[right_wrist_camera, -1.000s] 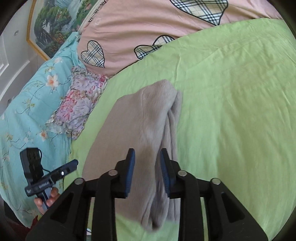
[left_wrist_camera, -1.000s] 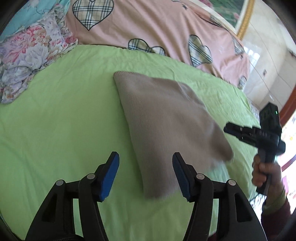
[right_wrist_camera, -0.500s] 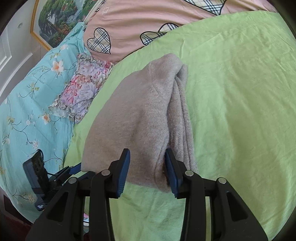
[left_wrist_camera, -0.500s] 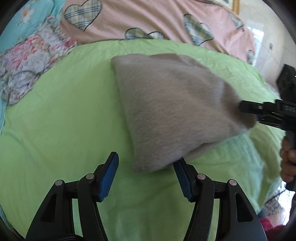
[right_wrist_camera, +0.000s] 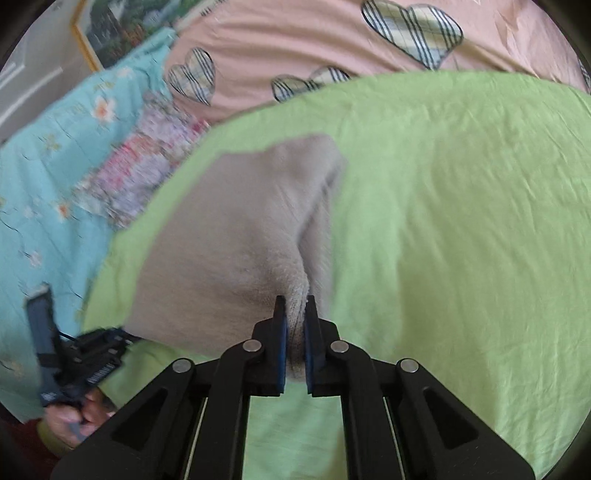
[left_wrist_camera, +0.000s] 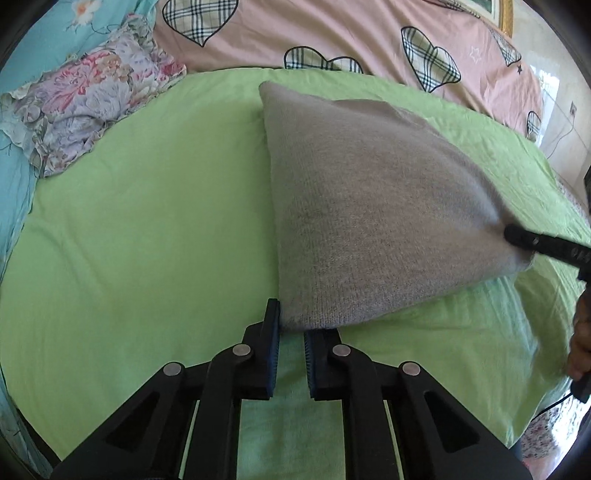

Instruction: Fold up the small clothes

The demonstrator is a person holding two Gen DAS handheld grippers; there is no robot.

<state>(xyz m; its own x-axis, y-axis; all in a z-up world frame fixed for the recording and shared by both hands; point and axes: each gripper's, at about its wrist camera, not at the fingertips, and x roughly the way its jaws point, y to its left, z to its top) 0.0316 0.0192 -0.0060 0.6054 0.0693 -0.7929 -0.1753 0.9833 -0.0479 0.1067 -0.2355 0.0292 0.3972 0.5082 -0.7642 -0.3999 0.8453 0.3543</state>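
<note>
A beige knitted garment (left_wrist_camera: 369, 221) lies folded on the green bedsheet (left_wrist_camera: 147, 221), its near edge lifted. My left gripper (left_wrist_camera: 290, 325) is shut on the garment's near left corner. My right gripper (right_wrist_camera: 294, 314) is shut on the garment's (right_wrist_camera: 229, 243) near right corner, with cloth bunched between the pads. The right gripper also shows at the right edge of the left wrist view (left_wrist_camera: 546, 247), at the garment's corner. The left gripper shows at the lower left of the right wrist view (right_wrist_camera: 92, 358).
A pink quilt with plaid hearts (left_wrist_camera: 369, 40) lies along the far side of the bed. A floral cloth (left_wrist_camera: 81, 110) and a turquoise flowered sheet (right_wrist_camera: 48, 166) lie to the left. A framed painting (right_wrist_camera: 122, 33) hangs on the wall.
Both grippers have closed on the garment's near corners; a second ago both were open. The near edge of the garment has risen off the sheet.
</note>
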